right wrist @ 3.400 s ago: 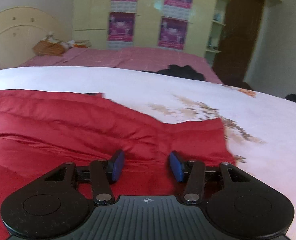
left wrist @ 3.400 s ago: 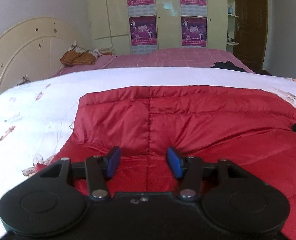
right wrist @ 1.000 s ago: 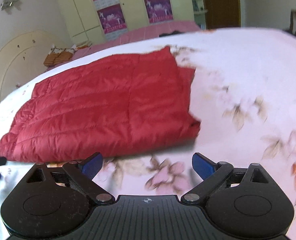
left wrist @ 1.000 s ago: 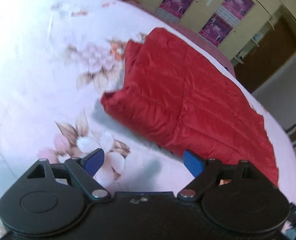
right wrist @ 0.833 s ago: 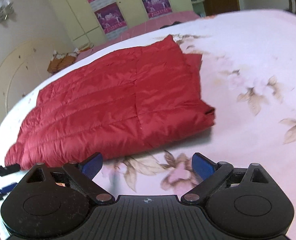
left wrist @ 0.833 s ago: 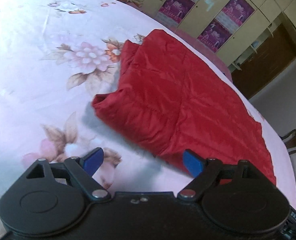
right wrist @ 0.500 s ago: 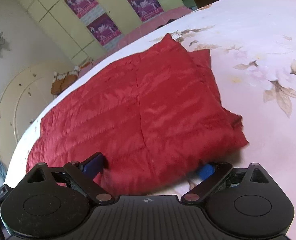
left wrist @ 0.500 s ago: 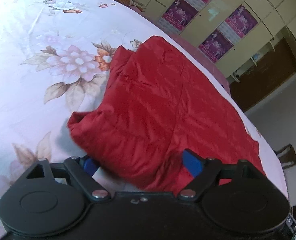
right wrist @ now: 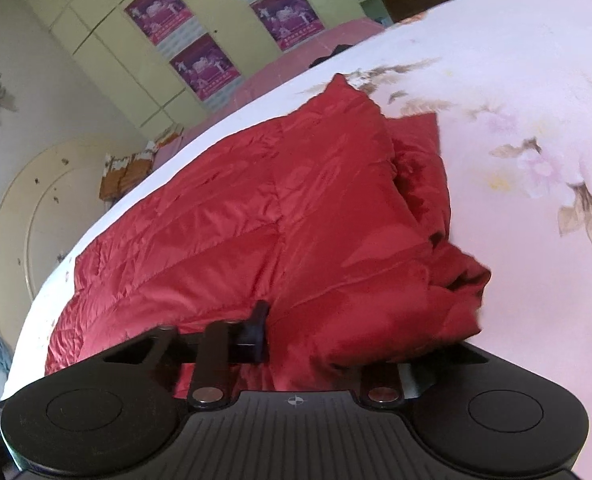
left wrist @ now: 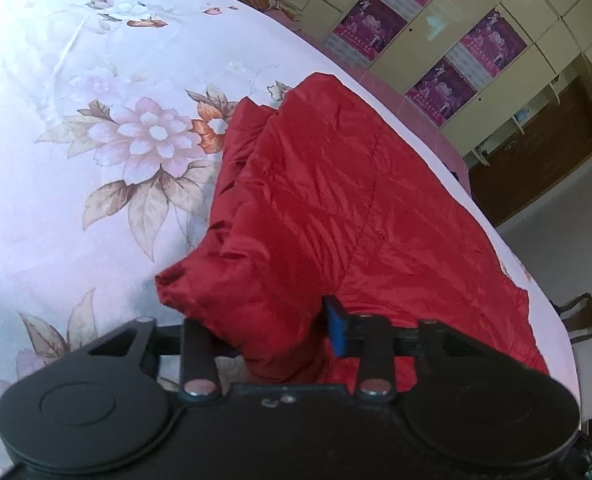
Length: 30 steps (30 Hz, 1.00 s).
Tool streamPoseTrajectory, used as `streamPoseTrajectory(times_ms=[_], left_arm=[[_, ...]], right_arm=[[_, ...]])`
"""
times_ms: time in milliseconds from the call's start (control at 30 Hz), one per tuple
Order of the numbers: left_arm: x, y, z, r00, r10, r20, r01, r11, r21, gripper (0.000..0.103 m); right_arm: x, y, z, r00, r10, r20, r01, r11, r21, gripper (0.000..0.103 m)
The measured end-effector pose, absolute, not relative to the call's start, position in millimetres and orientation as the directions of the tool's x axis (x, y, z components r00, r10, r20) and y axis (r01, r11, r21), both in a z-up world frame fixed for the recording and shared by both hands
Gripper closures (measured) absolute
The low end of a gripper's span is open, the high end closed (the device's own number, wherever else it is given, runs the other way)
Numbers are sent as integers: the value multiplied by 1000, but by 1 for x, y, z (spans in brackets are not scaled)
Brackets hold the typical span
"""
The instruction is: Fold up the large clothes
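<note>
A red quilted jacket lies folded into a rectangle on the floral bedsheet. My left gripper is at its near left corner. The jaws are closing with the bunched corner between them. One blue pad presses into the cloth and the other is hidden under it. In the right wrist view the same jacket fills the middle. My right gripper is closing on the near right corner. Its left finger presses the fabric while cloth covers the right one.
Past the white floral sheet lie a pink bed cover and a cream wardrobe with purple posters. A curved headboard stands on the left, a brown door on the right. A chair is by the bed's edge.
Both grippers came forward onto the jacket's near edge. Their jaws went from wide open over bare sheet to closed on the two near corners, which are now bunched up.
</note>
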<state>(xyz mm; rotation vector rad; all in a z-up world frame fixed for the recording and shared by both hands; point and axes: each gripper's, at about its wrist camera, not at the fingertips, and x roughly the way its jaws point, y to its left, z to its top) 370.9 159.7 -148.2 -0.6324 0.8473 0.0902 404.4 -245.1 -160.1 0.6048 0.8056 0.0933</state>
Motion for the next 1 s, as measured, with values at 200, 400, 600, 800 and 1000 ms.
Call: streamPoseTrajectory(times_ms=[200, 400, 600, 800, 1000], left_arm=[[358, 157, -134, 669, -157, -726, -297, 839, -455, 81], [324, 162, -125, 663, -169, -729, -275, 850, -448, 82], [265, 168, -118, 645, -195, -739, -236, 869, -435, 82], [206, 178, -115, 627, -224, -746, -228, 863, -451, 82], [171, 185, -114, 620, -237, -748, -219, 863, -455, 82]], right_arm=[[395, -248, -144, 697, 316, -644, 118, 835, 537, 85], [367, -246, -132, 685, 328, -651, 87, 850, 519, 85], [312, -244, -130, 658, 347, -668, 68, 856, 513, 85], [254, -239, -129, 635, 363, -682, 40, 866, 498, 85], [212, -235, -129, 622, 376, -687, 13, 872, 489, 85]])
